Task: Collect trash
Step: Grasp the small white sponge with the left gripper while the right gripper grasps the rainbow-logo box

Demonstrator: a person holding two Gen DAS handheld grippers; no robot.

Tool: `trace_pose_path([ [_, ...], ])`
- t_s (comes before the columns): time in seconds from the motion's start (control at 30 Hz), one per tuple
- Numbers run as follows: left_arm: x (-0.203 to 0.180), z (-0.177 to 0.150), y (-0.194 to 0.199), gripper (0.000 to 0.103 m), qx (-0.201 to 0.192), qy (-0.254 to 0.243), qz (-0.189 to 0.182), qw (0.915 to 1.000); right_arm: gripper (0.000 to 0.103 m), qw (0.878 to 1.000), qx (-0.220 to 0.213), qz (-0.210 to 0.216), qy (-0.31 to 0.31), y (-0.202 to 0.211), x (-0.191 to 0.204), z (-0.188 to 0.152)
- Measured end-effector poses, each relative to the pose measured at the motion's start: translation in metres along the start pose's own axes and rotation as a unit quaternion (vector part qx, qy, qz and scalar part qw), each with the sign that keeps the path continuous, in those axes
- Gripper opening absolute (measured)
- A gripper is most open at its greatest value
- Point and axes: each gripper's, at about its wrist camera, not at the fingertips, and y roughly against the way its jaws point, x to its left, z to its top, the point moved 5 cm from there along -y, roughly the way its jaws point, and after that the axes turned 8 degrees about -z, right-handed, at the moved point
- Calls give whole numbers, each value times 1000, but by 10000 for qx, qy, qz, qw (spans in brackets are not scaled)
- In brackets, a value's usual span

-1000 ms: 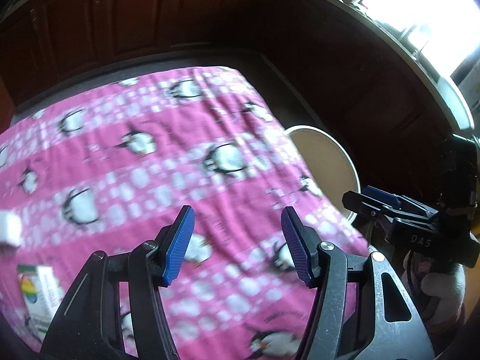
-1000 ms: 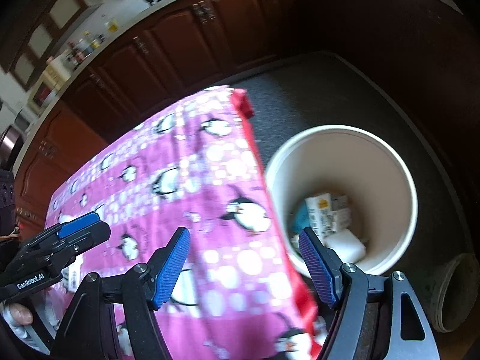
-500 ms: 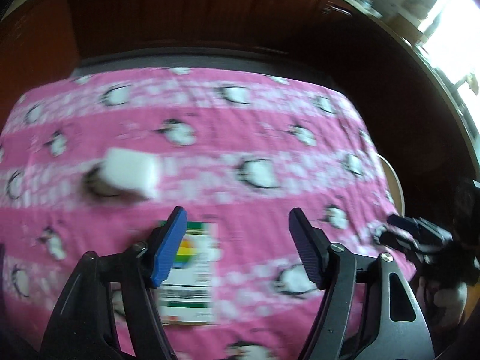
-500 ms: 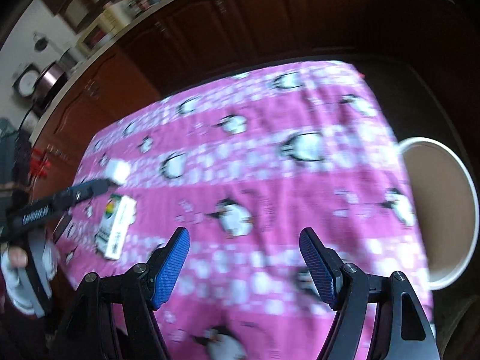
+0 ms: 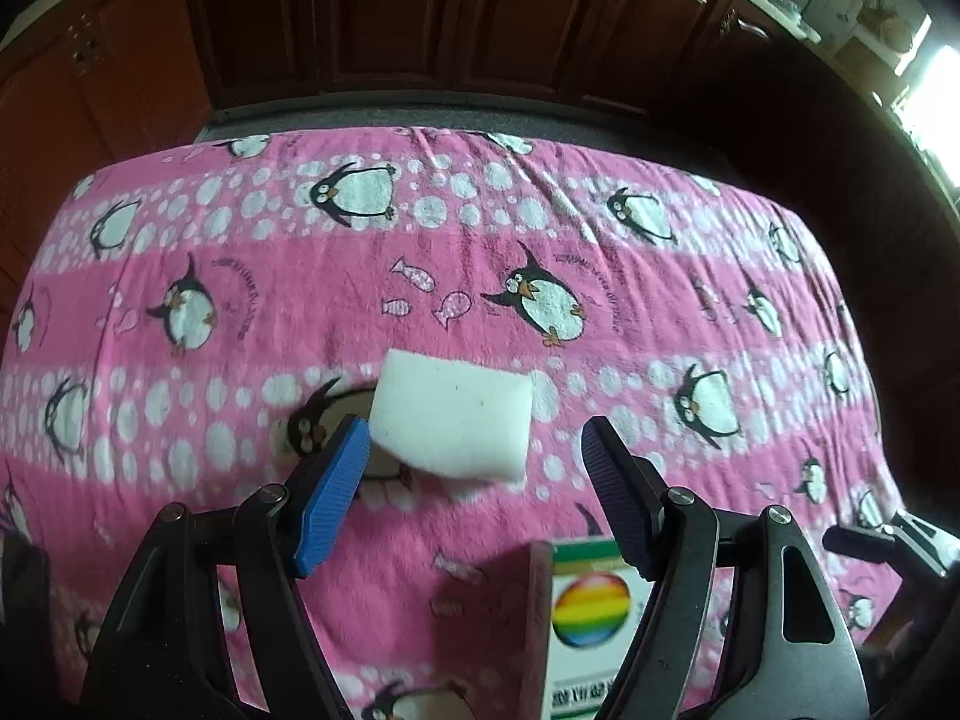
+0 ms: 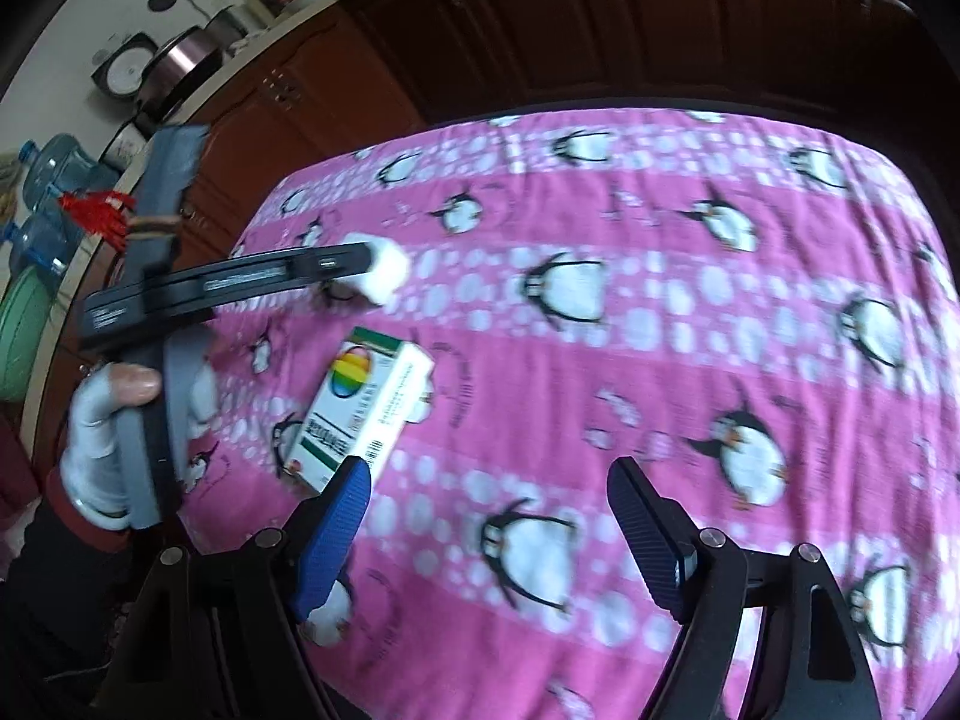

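1. Two pieces of trash lie on a pink penguin-print blanket (image 5: 600,228): one white foam block (image 5: 453,420) and one small carton (image 6: 360,414) with a rainbow circle on its face.
2. In the left wrist view the carton is cut off by the lower edge, and its right side is hidden behind the left gripper's (image 5: 474,483) right-hand finger; its printed text is too blurred to read.
3. The left gripper's jaws stand apart above the blanket, the foam block just ahead of them and between their lines, with neither pad seen pressing on it.
4. From the right wrist view, the left gripper's tip overlaps the foam block, so contact cannot be told there.
5. The right gripper (image 6: 489,504) has its jaws opening wide, with only blanket between them; the carton lies just beyond its left-hand finger.
6. A gloved hand (image 6: 102,420) grips the left tool's handle; the sleeve runs off into dark at the picture's edge.
7. Dark wooden cabinets (image 5: 420,18) ring the blanket; items on the counter behind are too small to make out.
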Motion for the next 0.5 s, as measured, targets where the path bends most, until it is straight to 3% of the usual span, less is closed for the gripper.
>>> trace_pose_path([
  [0.13,5,6,-16,72,88,-9,136,9999,81,9998,131,110,60,-16,18,4],
  [0.27,12,5,-33,68,257,164,-28,9995,81,9995,224,183,93,-25,30,5],
  [0.3,15,4,-33,58,214,193,-20,9996,81,9995,243,184,105,-28,32,5],
  [0.33,17,3,-31,55,181,219,-10,9996,81,9994,254,177,119,-30,35,6],
  [0.4,22,2,-23,54,116,314,-118,9994,81,9994,264,151,141,-34,39,8],
  [0.5,33,-1,-2,53,-65,353,25,9994,81,9994,300,152,124,-43,49,14],
])
